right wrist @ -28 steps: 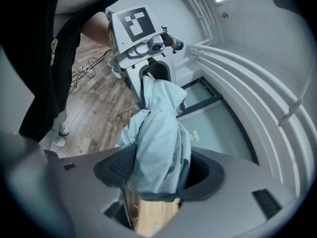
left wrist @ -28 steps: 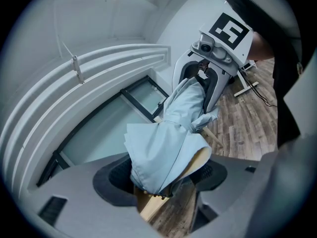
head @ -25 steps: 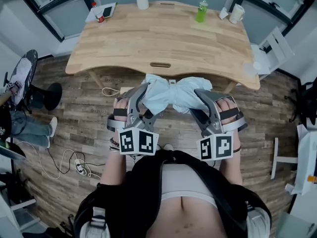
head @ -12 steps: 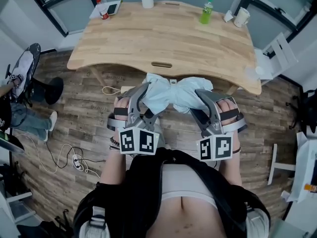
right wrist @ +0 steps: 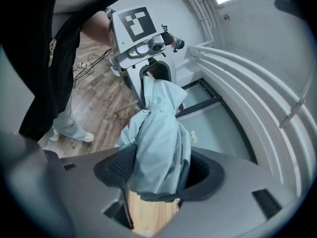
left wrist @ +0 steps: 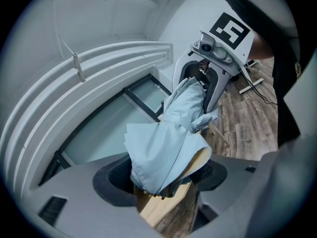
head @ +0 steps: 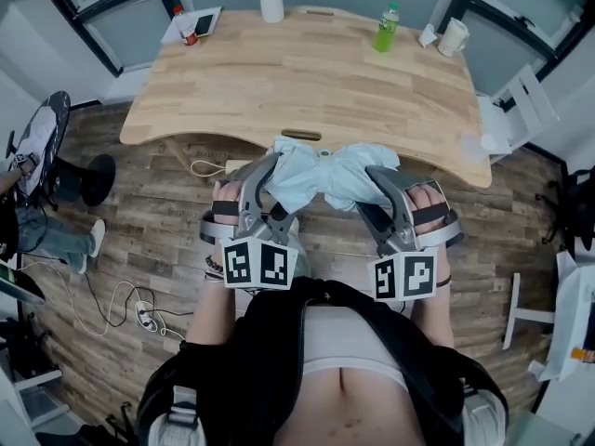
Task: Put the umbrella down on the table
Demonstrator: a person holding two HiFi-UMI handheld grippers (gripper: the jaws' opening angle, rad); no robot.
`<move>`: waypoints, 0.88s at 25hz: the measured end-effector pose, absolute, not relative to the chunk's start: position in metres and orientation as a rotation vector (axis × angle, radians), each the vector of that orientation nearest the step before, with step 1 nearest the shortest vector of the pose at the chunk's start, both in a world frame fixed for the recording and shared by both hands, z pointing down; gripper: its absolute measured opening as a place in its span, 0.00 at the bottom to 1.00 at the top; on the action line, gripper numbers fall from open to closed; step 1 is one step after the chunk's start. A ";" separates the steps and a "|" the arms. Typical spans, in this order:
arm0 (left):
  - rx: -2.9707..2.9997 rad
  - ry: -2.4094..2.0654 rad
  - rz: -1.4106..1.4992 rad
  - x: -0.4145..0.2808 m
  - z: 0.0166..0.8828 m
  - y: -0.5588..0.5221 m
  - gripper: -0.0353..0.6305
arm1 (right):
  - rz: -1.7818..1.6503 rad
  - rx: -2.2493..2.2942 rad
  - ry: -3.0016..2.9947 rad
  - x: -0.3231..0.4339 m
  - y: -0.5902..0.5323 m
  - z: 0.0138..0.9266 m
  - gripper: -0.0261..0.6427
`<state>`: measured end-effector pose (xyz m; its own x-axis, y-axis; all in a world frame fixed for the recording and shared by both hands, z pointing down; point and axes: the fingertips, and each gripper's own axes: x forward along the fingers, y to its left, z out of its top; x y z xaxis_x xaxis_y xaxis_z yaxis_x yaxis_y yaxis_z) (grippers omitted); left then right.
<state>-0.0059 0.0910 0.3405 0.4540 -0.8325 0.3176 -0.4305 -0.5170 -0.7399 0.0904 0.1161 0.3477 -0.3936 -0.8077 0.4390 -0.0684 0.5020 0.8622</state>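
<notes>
In the head view the folded light-blue umbrella (head: 327, 177) lies crosswise just below the picture's centre, held in the air over the wood-plank floor (head: 149, 212) at the near edge of the wooden table (head: 307, 72), which fills the 12 o'clock part of the view. The umbrella does not rest on the tabletop. The left gripper (head: 270, 182) clamps the umbrella's 9 o'clock end; in the left gripper view its dark padded jaws are pressed onto the bunched fabric from both sides. The right gripper (head: 376, 186) clamps the 3 o'clock end in the same way, and the right gripper view shows its jaws closed round the cloth, with the fabric hanging a little past the pads. Each gripper's marker cube sits toward 6 o'clock, close to the person's body. On the table's far edge a white vase (head: 271, 1) stands at 12 o'clock, a green bottle (head: 385, 29) at 1 o'clock, and a white mug (head: 453, 36) just beyond it toward 2 o'clock. At the 11 o'clock corner lies a sheet of paper with a phone (head: 202, 22) and a small red-topped can (head: 188, 33) on it. A black swivel chair (head: 56, 147) stands at 9 o'clock, and a power strip with white cable (head: 144, 314) lies on the floor at 8 o'clock.
</notes>
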 end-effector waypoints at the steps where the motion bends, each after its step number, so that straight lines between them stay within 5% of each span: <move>1: -2.132 1.047 -0.911 -0.006 0.340 0.084 0.51 | -0.980 0.737 -1.800 0.090 0.109 0.348 0.48; 22: -2.177 0.945 -0.873 -0.020 0.341 -0.096 0.51 | -0.920 0.786 -1.754 0.073 -0.062 0.347 0.48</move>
